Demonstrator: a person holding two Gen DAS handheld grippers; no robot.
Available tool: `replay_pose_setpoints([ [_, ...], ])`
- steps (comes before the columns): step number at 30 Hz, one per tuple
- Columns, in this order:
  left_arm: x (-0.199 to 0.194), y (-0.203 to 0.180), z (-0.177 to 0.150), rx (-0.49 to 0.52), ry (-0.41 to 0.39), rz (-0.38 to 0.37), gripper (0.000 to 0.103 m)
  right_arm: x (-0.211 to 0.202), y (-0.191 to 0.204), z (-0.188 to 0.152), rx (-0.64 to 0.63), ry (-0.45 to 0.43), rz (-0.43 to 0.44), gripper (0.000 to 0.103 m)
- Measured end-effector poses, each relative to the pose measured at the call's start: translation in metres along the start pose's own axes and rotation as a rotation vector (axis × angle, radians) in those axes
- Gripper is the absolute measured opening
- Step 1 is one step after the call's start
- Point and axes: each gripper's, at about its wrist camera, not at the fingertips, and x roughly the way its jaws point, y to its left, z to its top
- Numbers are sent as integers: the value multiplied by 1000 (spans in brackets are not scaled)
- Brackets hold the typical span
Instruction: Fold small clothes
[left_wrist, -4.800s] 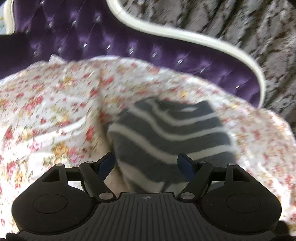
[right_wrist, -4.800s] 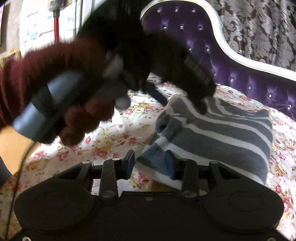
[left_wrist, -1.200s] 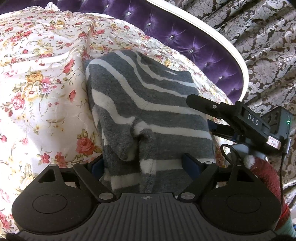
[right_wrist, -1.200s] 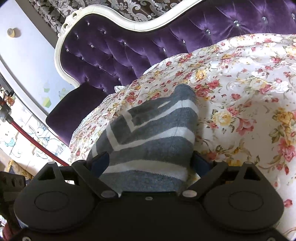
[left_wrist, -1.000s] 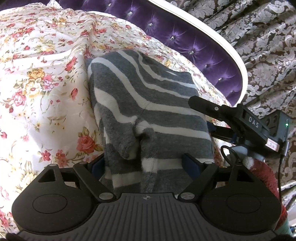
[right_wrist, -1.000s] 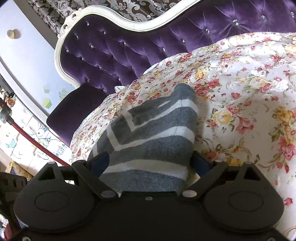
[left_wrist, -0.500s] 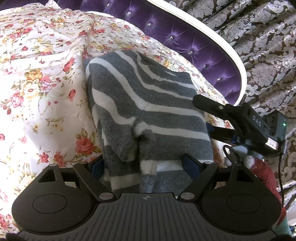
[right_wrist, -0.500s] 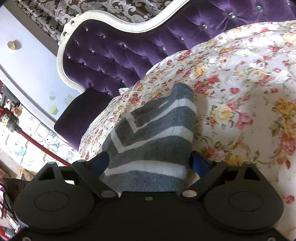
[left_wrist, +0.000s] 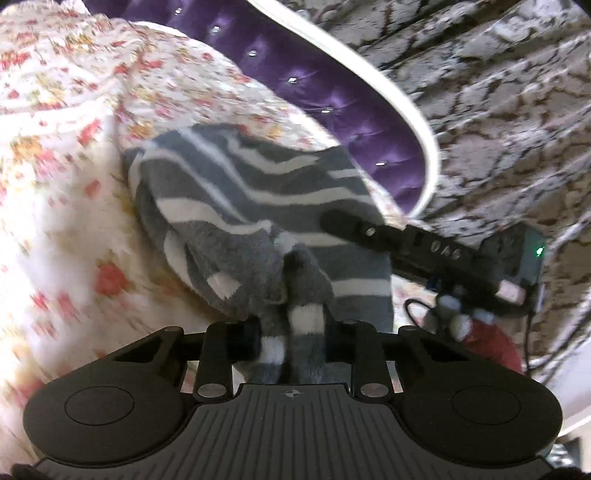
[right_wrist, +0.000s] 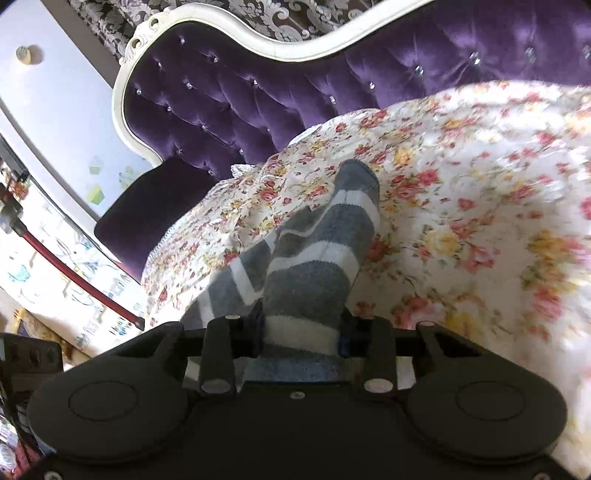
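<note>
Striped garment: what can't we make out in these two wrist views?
- Left wrist: the hem of the striped garment runs behind the left hand-held gripper; the right hand-held gripper covers its right edge.
- Left wrist: motion blur smears the floral sheet.
- Right wrist: the garment's near end is hidden behind that gripper's body; its type is unclear.

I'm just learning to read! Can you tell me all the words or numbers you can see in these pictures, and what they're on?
"DAS": pale letters on the side of the right gripper, blurred, so only a likely reading.
Small label at that gripper's back end: too blurred to read.
Cartoon wall drawings: no readable words.
</note>
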Motion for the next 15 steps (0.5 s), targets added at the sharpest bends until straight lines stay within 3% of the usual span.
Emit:
replay_pose_setpoints([
  [5, -20, -38, -39, 65, 13, -28, 26, -47, 9, -18, -5, 17, -37, 46],
  [9, -37, -57, -75, 84, 33, -35, 26, -81, 9, -51, 24, 40, -32, 47],
  [15, -51, -59, -128, 129, 59, 39, 26, -104, 9, -104, 61, 58, -5, 50],
])
